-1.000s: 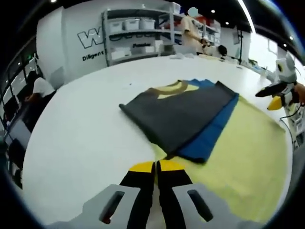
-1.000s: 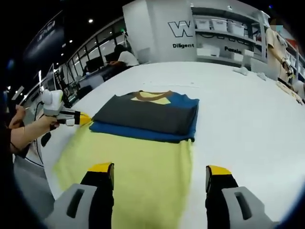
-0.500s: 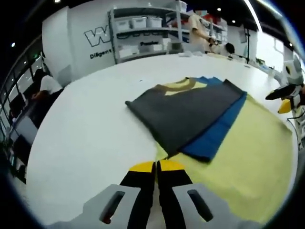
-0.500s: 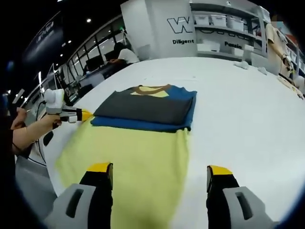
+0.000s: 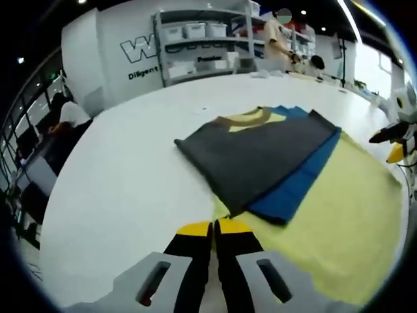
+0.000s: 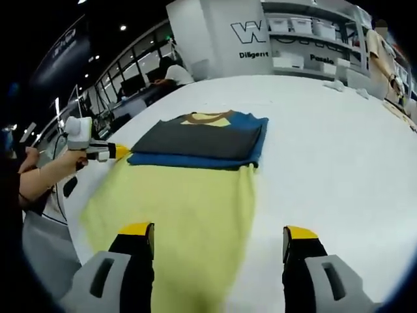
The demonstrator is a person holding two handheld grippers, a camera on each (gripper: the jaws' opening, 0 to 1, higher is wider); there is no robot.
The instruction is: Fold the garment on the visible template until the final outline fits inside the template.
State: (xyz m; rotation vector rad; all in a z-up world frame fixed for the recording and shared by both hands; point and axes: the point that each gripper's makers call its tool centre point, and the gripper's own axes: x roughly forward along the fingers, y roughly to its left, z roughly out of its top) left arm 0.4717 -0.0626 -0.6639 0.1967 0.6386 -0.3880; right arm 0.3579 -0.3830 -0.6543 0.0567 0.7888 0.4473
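Since a second ago, both cameras have drifted slightly, but the folded garment of dark grey, blue and yellow cloth lies just where it lay on the wide white table. It rests partly on the pale yellow rectangular template sheet — its far half hangs over the sheet's far edge, so we judge the outline is not yet inside.

Our left gripper has its yellow-tipped jaws pressed together on nothing, near the template's corner and just short of the garment's nearest corner. Our right gripper holds its jaws wide apart and empty over the template's near end, with the garment well ahead of them.

We judge the cloth light, soft and limp — it will sag and unfold if lifted by one layer. The stacked corners at the blue edge look like the place to pinch, through all layers.
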